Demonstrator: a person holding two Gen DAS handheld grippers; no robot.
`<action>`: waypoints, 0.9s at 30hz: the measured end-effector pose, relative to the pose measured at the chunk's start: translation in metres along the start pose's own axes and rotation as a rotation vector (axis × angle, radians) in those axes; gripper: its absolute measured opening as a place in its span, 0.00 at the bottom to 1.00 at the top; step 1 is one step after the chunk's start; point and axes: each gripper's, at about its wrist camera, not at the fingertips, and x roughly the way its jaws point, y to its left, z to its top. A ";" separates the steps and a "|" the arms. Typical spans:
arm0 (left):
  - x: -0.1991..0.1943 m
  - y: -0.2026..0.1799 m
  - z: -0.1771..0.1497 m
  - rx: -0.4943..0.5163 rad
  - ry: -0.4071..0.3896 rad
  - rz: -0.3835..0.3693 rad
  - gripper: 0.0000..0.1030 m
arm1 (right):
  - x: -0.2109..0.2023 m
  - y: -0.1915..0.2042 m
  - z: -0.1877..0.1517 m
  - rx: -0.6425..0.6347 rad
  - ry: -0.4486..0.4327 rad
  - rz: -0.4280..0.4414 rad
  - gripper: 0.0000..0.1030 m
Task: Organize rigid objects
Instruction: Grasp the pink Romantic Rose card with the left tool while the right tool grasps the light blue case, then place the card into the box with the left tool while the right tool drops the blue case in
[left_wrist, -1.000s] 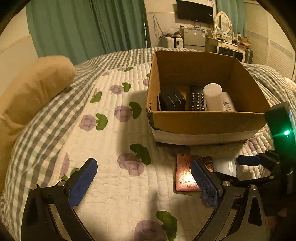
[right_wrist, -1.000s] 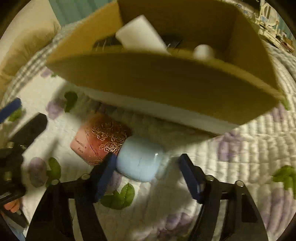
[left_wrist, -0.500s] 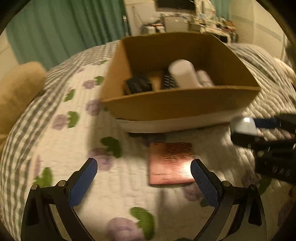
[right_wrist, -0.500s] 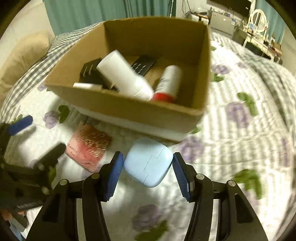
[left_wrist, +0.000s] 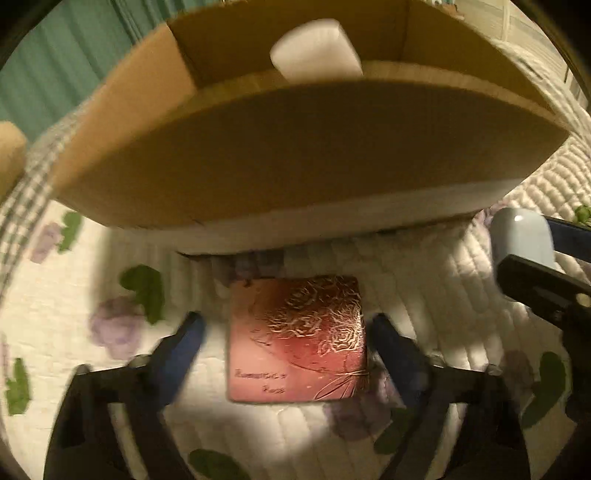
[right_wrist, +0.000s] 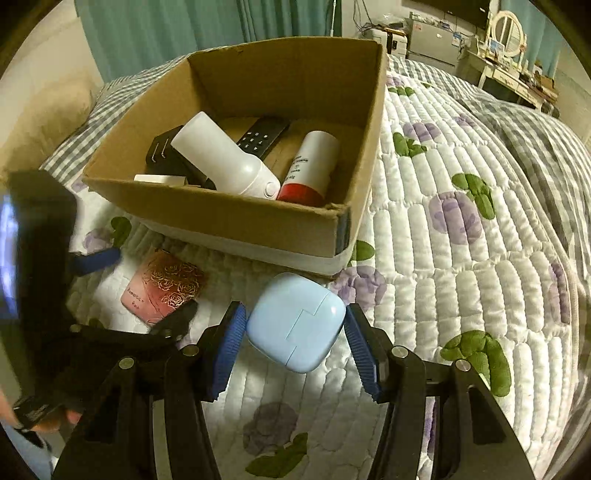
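My right gripper (right_wrist: 295, 328) is shut on a pale blue rounded case (right_wrist: 295, 326) and holds it above the quilt, in front of the cardboard box (right_wrist: 255, 230). The case also shows at the right of the left wrist view (left_wrist: 522, 236). My left gripper (left_wrist: 286, 339) is open and low over the quilt, with its fingers on either side of a flat pink case with gold roses (left_wrist: 299, 339), apart from it. The pink case also shows in the right wrist view (right_wrist: 162, 286). The box holds a white bottle (right_wrist: 225, 158), a red-capped tube (right_wrist: 310, 170), a black remote (right_wrist: 264, 136) and a black charger (right_wrist: 164, 153).
The box stands on a quilted bedspread with purple flowers (right_wrist: 461, 221). A tan pillow (right_wrist: 48, 114) lies at the far left. Green curtains (right_wrist: 166, 33) and a dresser with a mirror (right_wrist: 509, 29) are behind the bed.
My left gripper has dropped and moved forward so its fingers flank the pink case. My right gripper has lifted the blue case off the quilt and drawn back from the box.
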 end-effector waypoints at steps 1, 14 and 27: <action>0.002 0.001 0.000 -0.012 0.006 -0.004 0.74 | 0.000 -0.001 0.000 0.003 0.002 0.001 0.54; -0.068 0.021 -0.018 -0.063 -0.128 -0.059 0.70 | -0.026 0.005 0.001 -0.012 -0.061 0.009 0.54; -0.163 0.027 0.012 -0.046 -0.340 -0.080 0.70 | -0.114 0.025 0.036 -0.073 -0.234 -0.002 0.53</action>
